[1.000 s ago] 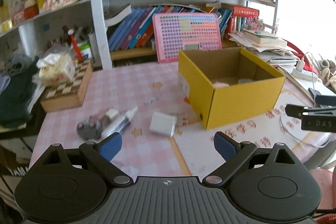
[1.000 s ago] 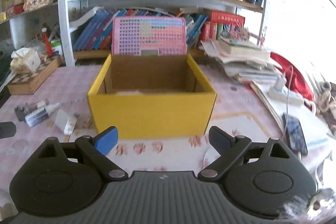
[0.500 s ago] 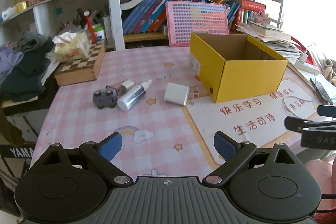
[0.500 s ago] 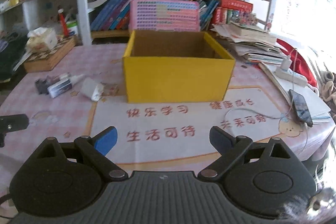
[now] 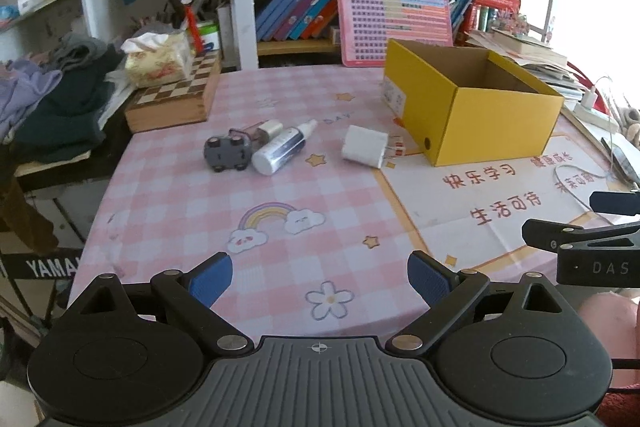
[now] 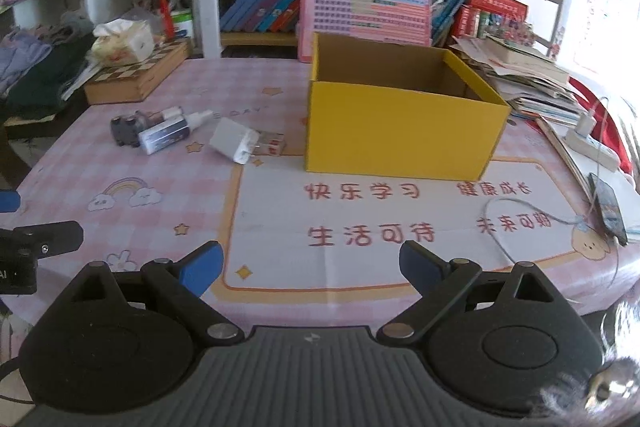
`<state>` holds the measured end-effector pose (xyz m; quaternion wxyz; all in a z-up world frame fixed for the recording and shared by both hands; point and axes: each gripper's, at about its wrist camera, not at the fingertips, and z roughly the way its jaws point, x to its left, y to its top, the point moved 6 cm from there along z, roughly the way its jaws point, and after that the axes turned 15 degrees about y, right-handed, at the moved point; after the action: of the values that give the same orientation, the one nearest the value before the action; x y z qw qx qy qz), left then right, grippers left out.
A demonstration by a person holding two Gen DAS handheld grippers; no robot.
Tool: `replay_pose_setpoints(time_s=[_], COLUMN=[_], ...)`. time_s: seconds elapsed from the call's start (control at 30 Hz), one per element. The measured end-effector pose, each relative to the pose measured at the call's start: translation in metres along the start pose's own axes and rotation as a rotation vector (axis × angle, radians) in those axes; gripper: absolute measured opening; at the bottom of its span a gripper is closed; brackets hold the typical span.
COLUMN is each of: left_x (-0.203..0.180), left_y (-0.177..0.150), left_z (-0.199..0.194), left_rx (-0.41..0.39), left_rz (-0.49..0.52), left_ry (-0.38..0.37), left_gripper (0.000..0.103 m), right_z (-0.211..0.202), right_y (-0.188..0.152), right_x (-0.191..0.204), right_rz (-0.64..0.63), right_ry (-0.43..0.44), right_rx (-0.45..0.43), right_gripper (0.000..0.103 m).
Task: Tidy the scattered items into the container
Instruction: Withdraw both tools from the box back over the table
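Yellow box (image 5: 472,115) is waiting ahead; charger (image 5: 365,146), bottle (image 5: 280,151) and toy car (image 5: 226,155) are lying unpicked beyond both wide-open, empty grippers: left gripper (image 5: 320,277), right gripper (image 6: 310,265).

Wide open tablecloth (image 5: 280,187) in front, nothing on the near half. Farther in, the toy car (image 5: 226,153), spray bottle (image 5: 282,149) and white charger (image 5: 365,146) crowd together in a row, charger close beside the yellow box (image 6: 400,143). Box top stands open. Chessboard box (image 5: 174,99) hems the far left; a white cable (image 6: 520,223) loops at right.
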<state>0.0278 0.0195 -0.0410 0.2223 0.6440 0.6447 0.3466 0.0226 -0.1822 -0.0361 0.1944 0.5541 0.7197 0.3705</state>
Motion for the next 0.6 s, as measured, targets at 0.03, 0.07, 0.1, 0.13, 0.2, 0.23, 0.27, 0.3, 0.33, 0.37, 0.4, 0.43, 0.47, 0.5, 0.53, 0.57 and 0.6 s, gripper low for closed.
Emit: replay_pose_setpoints(time_s=[0.03,0.07,0.1,0.13,0.2,0.23,0.27,0.3,0.33,0.37,0.4,0.43,0.47,0.5,0.53,0.57,0.6], left_x=[0.002,0.005,0.007,0.009,0.012,0.014,0.017,0.019,0.021,0.023,0.026,0.028,0.03,0.032,0.033,0.034,0.035], left_y=[0.0,-0.001,-0.001,-0.001,-0.002,-0.002,-0.002,-0.002,-0.002,-0.002,-0.002,-0.002,-0.002,-0.002,-0.002,-0.003,-0.003], left_z=[0.001,0.002,0.002,0.003,0.004,0.005,0.006,0.007,0.008,0.01,0.011,0.012,0.013,0.014,0.015,0.016,0.016], left_rx=[0.001,0.002,0.003,0.003,0.003,0.004,0.005,0.007,0.01,0.013,0.016,0.018,0.021,0.024,0.027,0.03,0.032], left_rz=[-0.003,-0.006,-0.008,-0.009,-0.01,-0.012,-0.015,-0.018,-0.021,-0.025,-0.029,-0.033,-0.035,-0.035,-0.035,-0.035,-0.036], left_ry=[0.002,0.003,0.003,0.004,0.006,0.007,0.01,0.013,0.017,0.022,0.026,0.031,0.035,0.04,0.044,0.048,0.051], left_gripper=[0.096,0.096,0.096,0.096,0.096,0.096,0.096,0.096,0.096,0.096,0.096,0.096,0.096,0.096,0.096,0.096,0.096], right_z=[0.002,0.004,0.005,0.006,0.01,0.012,0.014,0.017,0.019,0.022,0.025,0.029,0.032,0.035,0.038,0.04,0.043], right_y=[0.001,0.002,0.002,0.003,0.005,0.006,0.007,0.008,0.009,0.01,0.011,0.011,0.012,0.013,0.013,0.014,0.015], right_x=[0.003,0.006,0.009,0.011,0.016,0.018,0.02,0.022,0.024,0.026,0.028,0.03,0.032,0.034,0.035,0.037,0.038], right_rz=[-0.006,-0.012,-0.016,-0.021,-0.028,-0.032,-0.036,-0.041,-0.045,-0.049,-0.053,-0.058,-0.061,-0.063,-0.065,-0.067,-0.07], right_ry=[0.003,0.007,0.009,0.012,0.018,0.021,0.024,0.029,0.033,0.037,0.042,0.05,0.058,0.065,0.071,0.077,0.083], right_rx=[0.002,0.004,0.006,0.007,0.011,0.012,0.012,0.013,0.016,0.021,0.025,0.03,0.034,0.038,0.041,0.045,0.048], right_gripper=[0.096,0.096,0.096,0.096,0.096,0.096,0.096,0.096,0.096,0.096,0.096,0.096,0.096,0.096,0.096,0.096,0.096])
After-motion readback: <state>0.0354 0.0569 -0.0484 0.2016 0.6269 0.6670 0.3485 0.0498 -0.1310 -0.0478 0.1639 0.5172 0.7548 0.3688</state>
